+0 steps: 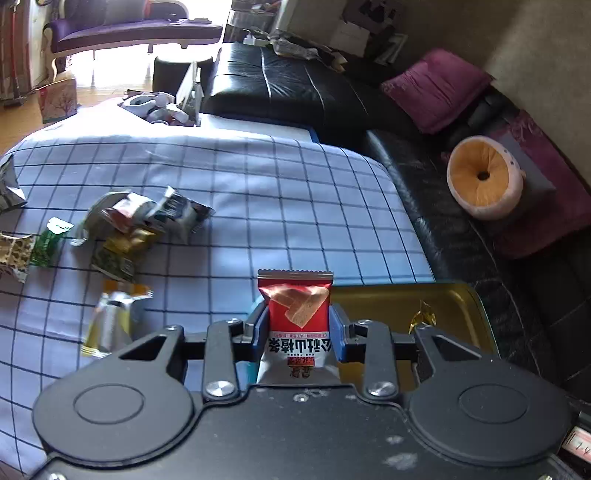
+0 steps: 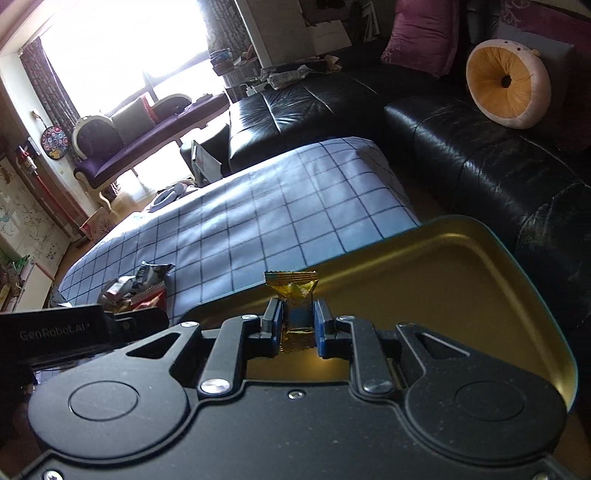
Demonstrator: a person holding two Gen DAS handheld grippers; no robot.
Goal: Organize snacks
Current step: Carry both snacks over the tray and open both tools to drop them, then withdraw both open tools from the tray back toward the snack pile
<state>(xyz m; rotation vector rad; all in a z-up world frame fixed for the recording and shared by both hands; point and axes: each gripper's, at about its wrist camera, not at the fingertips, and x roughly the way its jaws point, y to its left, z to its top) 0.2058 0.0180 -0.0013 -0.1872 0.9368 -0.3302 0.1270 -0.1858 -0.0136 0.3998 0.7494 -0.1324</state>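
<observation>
My left gripper is shut on a red and silver snack packet, held upright just left of a gold tin tray. My right gripper is shut on a small gold-wrapped candy, held over the gold tin tray. That candy shows at the tray's edge in the left wrist view. A heap of loose snack packets lies on the checked blue cloth to the left. A silver and yellow packet lies nearer. The other gripper's black body shows at the left.
A black leather sofa runs along the table's right side, with a round orange cushion and a purple pillow. Cups and a kettle stand at the table's far end. A purple bench stands by the bright window.
</observation>
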